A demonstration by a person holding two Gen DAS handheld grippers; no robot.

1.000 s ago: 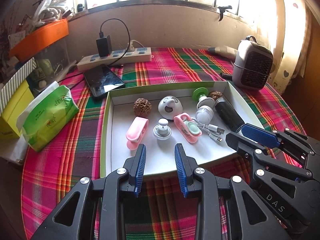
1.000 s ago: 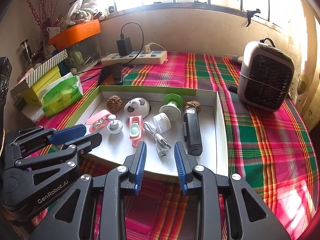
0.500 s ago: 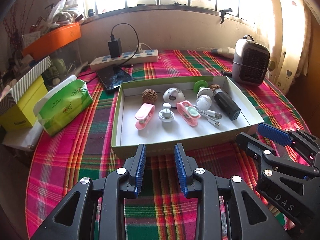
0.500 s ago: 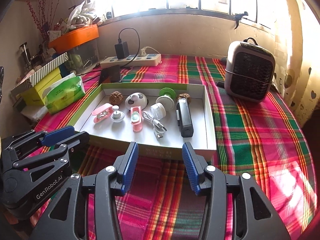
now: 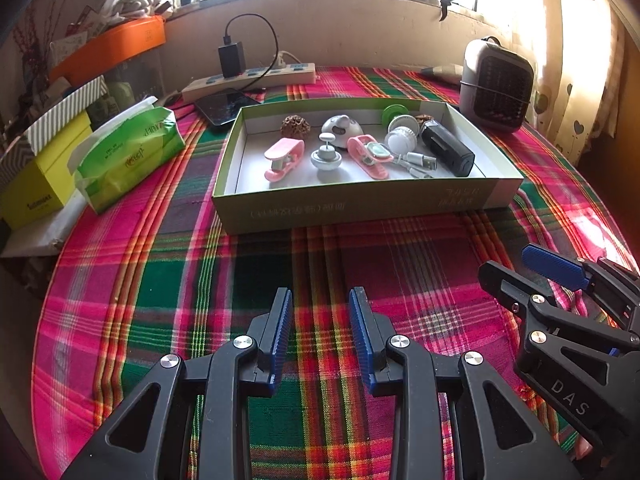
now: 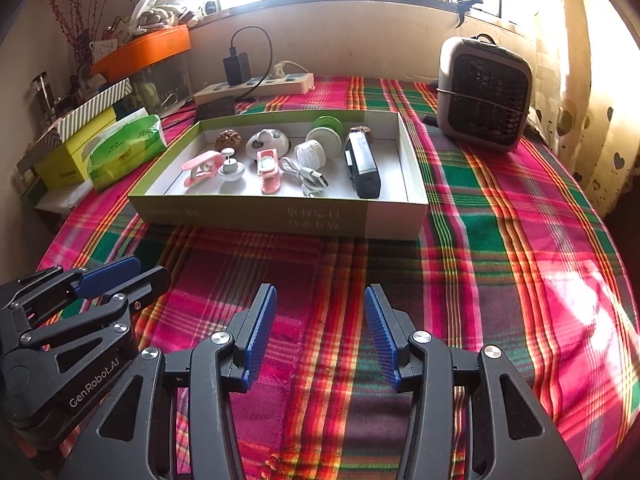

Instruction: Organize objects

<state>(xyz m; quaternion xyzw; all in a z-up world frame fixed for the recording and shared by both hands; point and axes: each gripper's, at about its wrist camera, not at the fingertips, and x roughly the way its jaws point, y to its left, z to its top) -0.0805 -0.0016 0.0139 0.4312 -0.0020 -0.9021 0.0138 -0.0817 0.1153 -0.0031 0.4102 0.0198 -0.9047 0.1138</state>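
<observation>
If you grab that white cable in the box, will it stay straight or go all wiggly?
Probably wiggly. The white cable lies in loose curls in the box, so it looks floppy and would likely dangle. It looks thin, so probably light. Its metal plug seems the only stiff part, and a loop might snag the black case beside it.

The box (image 6: 276,216) sits mid-table on the cloth (image 6: 500,240), small items inside it. The tissue pack (image 6: 124,150) lies to its left, the heater (image 6: 484,96) behind right, the power strip (image 6: 256,86) behind.
</observation>
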